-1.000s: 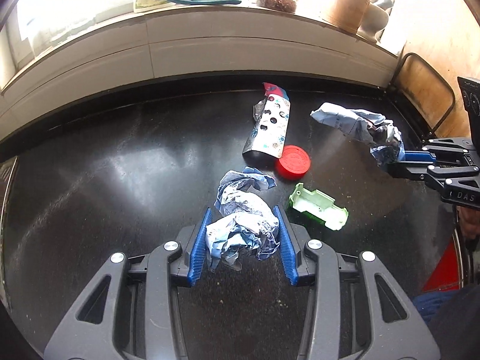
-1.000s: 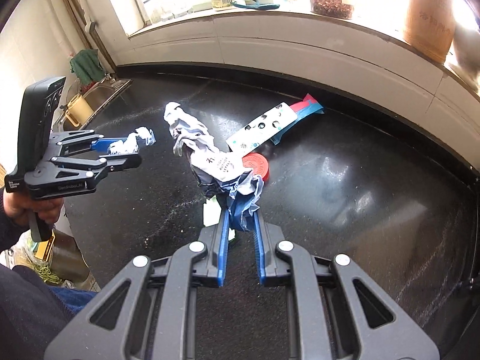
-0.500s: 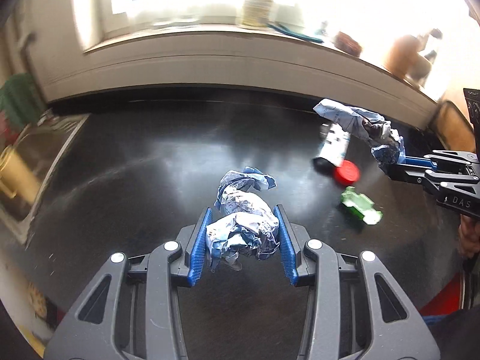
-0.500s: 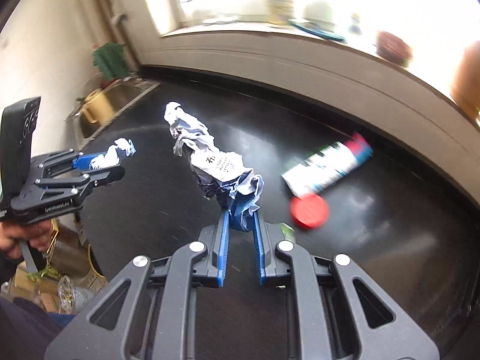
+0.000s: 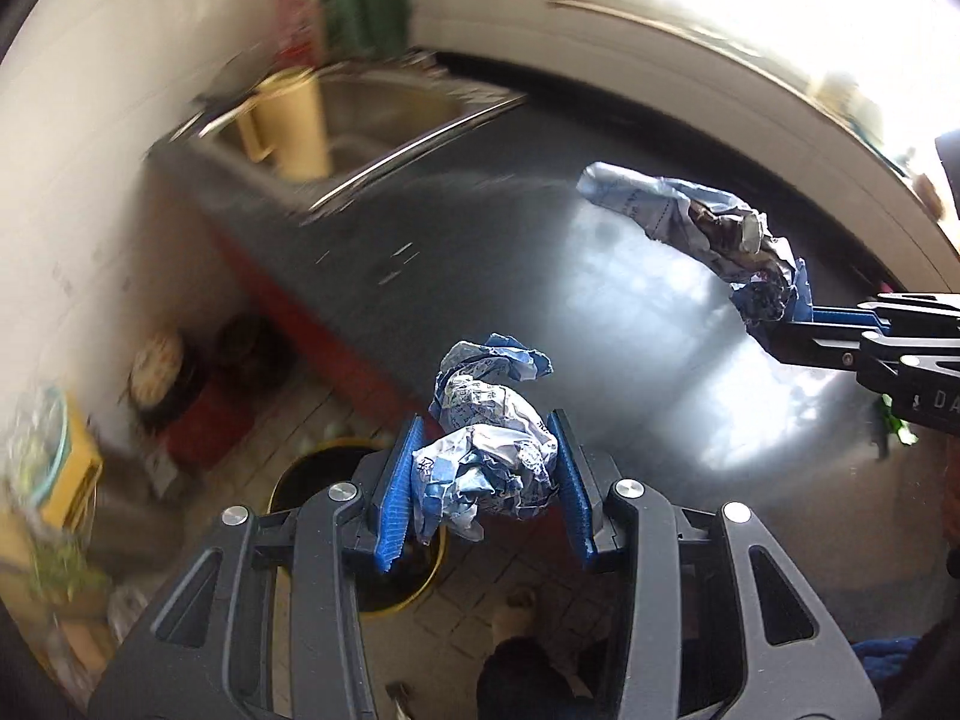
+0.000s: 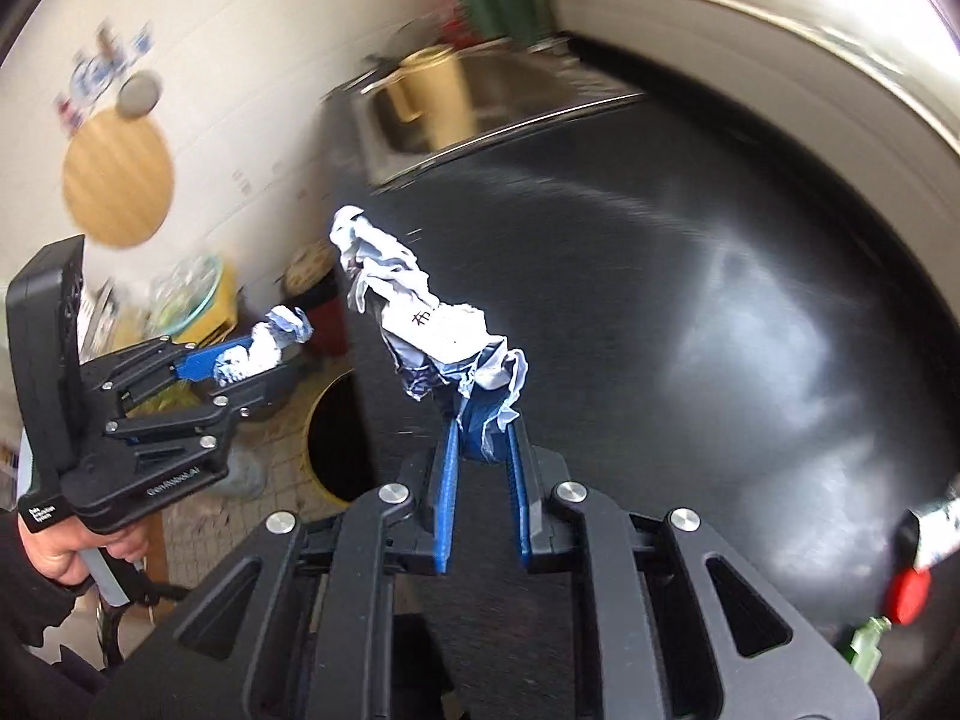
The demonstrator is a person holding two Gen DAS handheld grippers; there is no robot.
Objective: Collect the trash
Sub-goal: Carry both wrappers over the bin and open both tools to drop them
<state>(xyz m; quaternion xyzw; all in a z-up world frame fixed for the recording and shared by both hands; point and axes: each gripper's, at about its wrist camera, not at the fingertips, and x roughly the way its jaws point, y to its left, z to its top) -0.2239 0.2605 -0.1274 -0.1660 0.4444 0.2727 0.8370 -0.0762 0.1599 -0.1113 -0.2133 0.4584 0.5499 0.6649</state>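
Above black countertop (image 5: 630, 300) edge, yellow-rimmed bin (image 5: 360, 540) on floor below. Right gripper (image 6: 483, 462) nearly closed, pinching long twisted white-blue paper wrapper (image 6: 414, 312). Left gripper (image 5: 486, 480) half-open, clamping crumpled blue-white printed paper ball (image 5: 486, 456) over bin.

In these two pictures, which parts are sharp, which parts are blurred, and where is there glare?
Left wrist view: the left tongs and their paper ball are sharp; the sink and floor are smeared, and the window is washed out.
Right wrist view: the right tongs and crumpled paper are sharp; the wall blurs, and glare lies on the counter.
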